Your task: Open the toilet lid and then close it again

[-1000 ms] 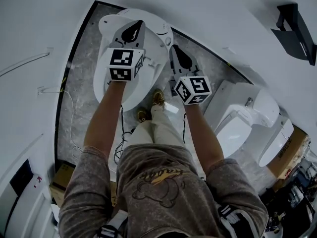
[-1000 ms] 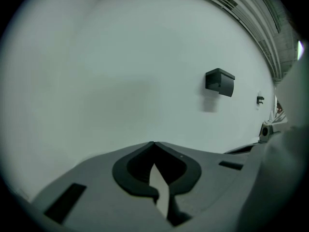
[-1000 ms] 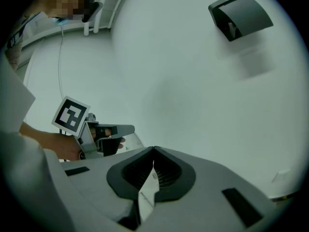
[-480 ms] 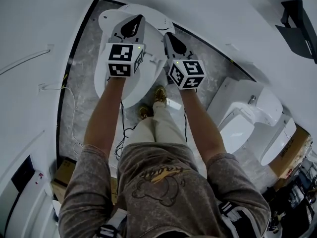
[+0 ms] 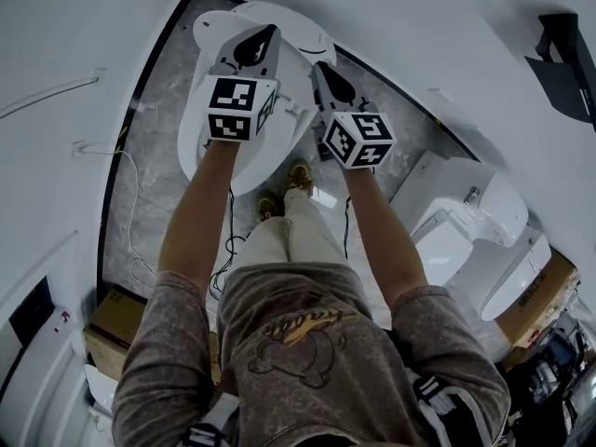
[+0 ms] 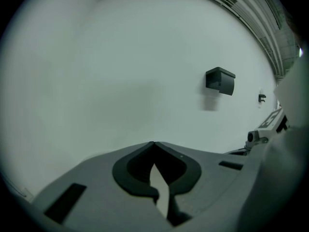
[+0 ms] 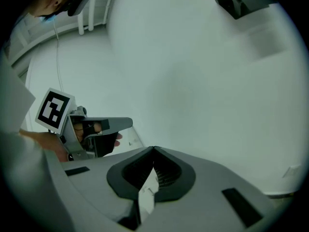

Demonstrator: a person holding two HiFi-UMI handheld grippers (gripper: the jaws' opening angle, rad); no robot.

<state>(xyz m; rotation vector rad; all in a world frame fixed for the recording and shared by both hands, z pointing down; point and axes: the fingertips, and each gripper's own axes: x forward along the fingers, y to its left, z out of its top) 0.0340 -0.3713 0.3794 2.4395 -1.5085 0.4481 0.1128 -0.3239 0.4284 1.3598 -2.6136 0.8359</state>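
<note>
Head view: hovering the left gripper over the toilet lid, lying flat (closed, seemingly); holding the right gripper just beside its right edge; left gripper view: pinching jaws together on nothing, facing the wall; right gripper view: likewise pinching together, empty; probably risking slipping off the smooth rim with jaws closed, or letting the lid slam.

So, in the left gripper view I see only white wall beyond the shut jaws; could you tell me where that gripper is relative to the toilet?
Observer: The head view shows the left gripper above the white toilet lid, near its back end.
Operator: And where is the right gripper, please?
Observer: The right gripper is close beside the left one, at the lid's right edge.
</note>
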